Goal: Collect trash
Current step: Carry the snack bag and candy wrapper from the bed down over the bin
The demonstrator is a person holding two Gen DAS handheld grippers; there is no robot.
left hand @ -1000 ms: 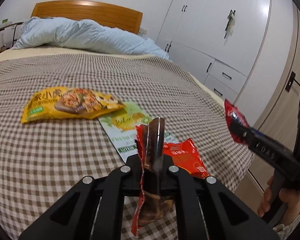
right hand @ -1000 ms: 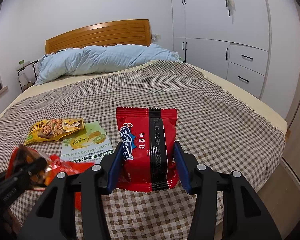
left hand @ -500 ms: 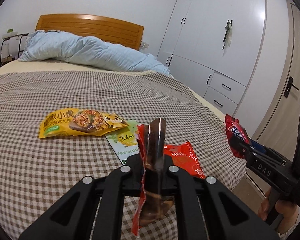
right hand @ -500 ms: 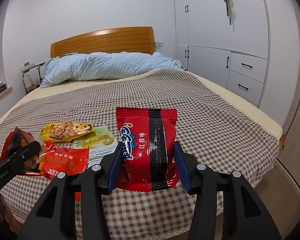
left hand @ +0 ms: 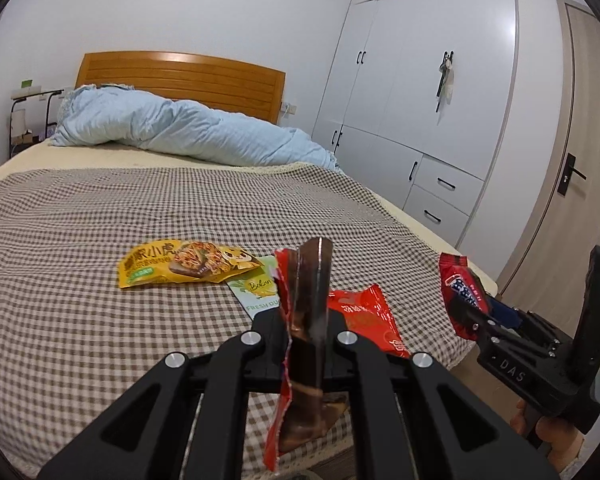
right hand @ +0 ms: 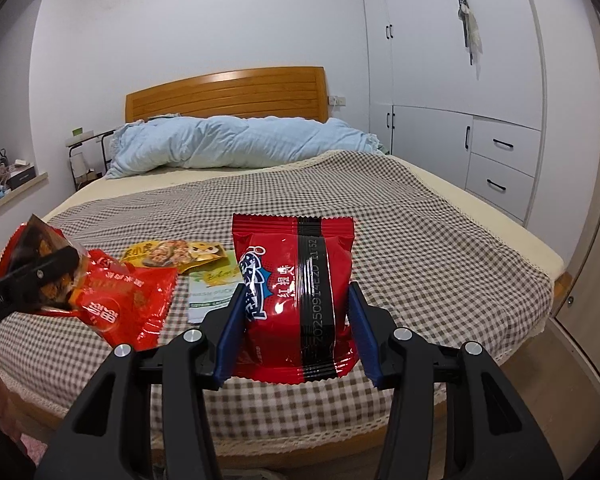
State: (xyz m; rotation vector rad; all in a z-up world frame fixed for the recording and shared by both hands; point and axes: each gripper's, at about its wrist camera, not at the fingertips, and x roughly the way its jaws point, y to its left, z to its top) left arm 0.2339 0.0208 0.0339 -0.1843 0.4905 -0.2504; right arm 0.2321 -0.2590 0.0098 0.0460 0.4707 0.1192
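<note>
My left gripper [left hand: 306, 320] is shut on a red and brown snack wrapper [left hand: 308, 300], held edge-on above the foot of the bed; it also shows in the right wrist view [right hand: 36, 264]. My right gripper [right hand: 296, 312] is shut on a red snack packet with a black stripe [right hand: 296, 280], seen at the right in the left wrist view [left hand: 460, 296]. On the checked bedspread [left hand: 100, 264] lie a yellow snack bag [left hand: 184, 262], a green and white pouch [left hand: 256, 288] and a red wrapper [left hand: 364, 316].
A blue duvet [left hand: 188, 128] lies by the wooden headboard [left hand: 188, 76]. White wardrobes with drawers [left hand: 432, 112] stand to the right of the bed. A door [left hand: 572, 184] is at the far right. A small rack [right hand: 84, 156] stands beside the bed's left side.
Both grippers have drawn back and risen from the bed, each still holding its wrapper. The bed's foot edge and floor now show.
</note>
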